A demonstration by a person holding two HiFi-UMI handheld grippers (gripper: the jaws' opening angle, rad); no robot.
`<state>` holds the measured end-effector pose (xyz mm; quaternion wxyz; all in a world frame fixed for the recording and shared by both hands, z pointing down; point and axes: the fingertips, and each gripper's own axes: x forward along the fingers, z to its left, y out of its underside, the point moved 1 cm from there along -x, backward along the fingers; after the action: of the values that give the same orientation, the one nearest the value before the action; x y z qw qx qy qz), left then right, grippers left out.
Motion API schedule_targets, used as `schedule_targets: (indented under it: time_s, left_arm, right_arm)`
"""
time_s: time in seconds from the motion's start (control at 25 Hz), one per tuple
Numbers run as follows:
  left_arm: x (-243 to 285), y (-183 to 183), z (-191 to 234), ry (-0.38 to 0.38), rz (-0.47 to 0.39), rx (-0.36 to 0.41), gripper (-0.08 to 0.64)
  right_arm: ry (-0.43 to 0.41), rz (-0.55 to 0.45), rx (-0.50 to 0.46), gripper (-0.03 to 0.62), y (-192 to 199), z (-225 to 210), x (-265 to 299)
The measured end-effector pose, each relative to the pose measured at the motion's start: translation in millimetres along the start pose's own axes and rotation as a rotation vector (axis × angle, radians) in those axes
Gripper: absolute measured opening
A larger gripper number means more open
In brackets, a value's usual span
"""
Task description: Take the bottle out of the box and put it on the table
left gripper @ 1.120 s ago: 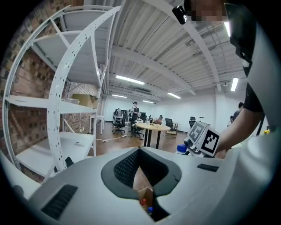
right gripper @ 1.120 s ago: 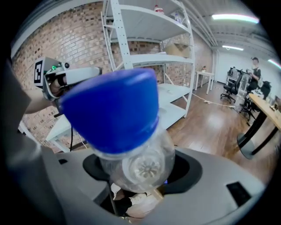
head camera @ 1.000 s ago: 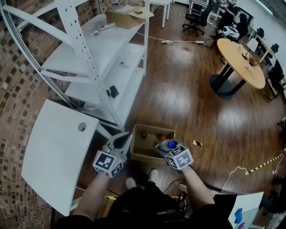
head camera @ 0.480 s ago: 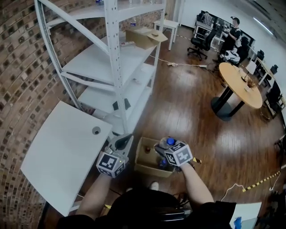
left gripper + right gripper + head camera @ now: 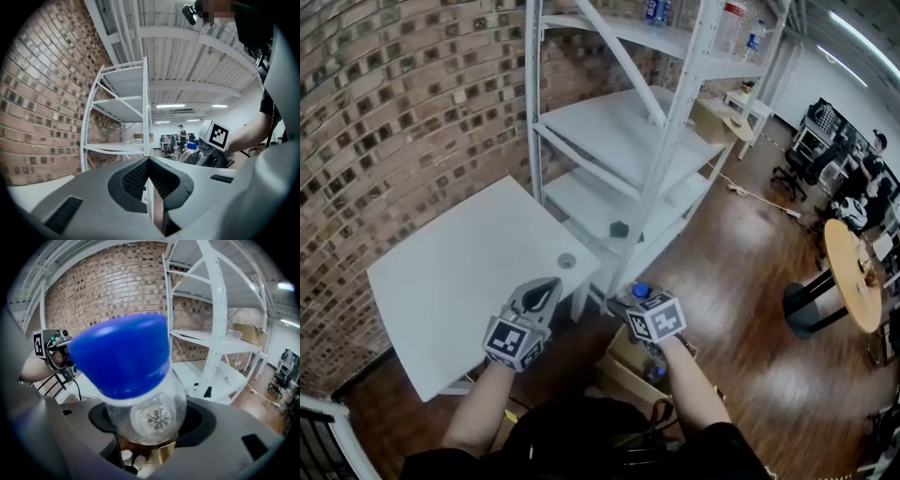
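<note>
My right gripper (image 5: 636, 300), jaws pinching the blue-capped bottle (image 5: 140, 394), holds it clear of the box (image 5: 623, 373), near the worktop (image 5: 450, 281). Left gripper (image 5: 546, 287): jaws pressed together, empty. Remaining: placement.

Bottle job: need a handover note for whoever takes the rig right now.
Left gripper: jaws shut, nothing between them, at the near edge of the white table.
Right gripper: shut on the blue-capped bottle, held beside the table's corner, above the cardboard box on the floor.
Done: the bottle is out of the box.
Left to do: carry it over the table, stand it down, open the jaws.
</note>
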<state>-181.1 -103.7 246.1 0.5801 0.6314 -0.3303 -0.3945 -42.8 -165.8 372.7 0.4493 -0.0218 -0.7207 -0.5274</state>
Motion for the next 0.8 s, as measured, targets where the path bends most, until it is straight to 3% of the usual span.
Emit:
schedule_targets:
  time_s: [0.52, 0.8]
  left_arm:
    - [-110, -8, 84, -0.553, 0.045, 0.069, -0.008]
    - [-181, -2, 101, -0.789, 0.086, 0.071, -0.008]
  right_arm:
    - [-0.409, 0.05, -0.339, 0.321, -93, 111, 112]
    - [-0.587, 0.082, -0.482, 0.321, -107, 195, 159]
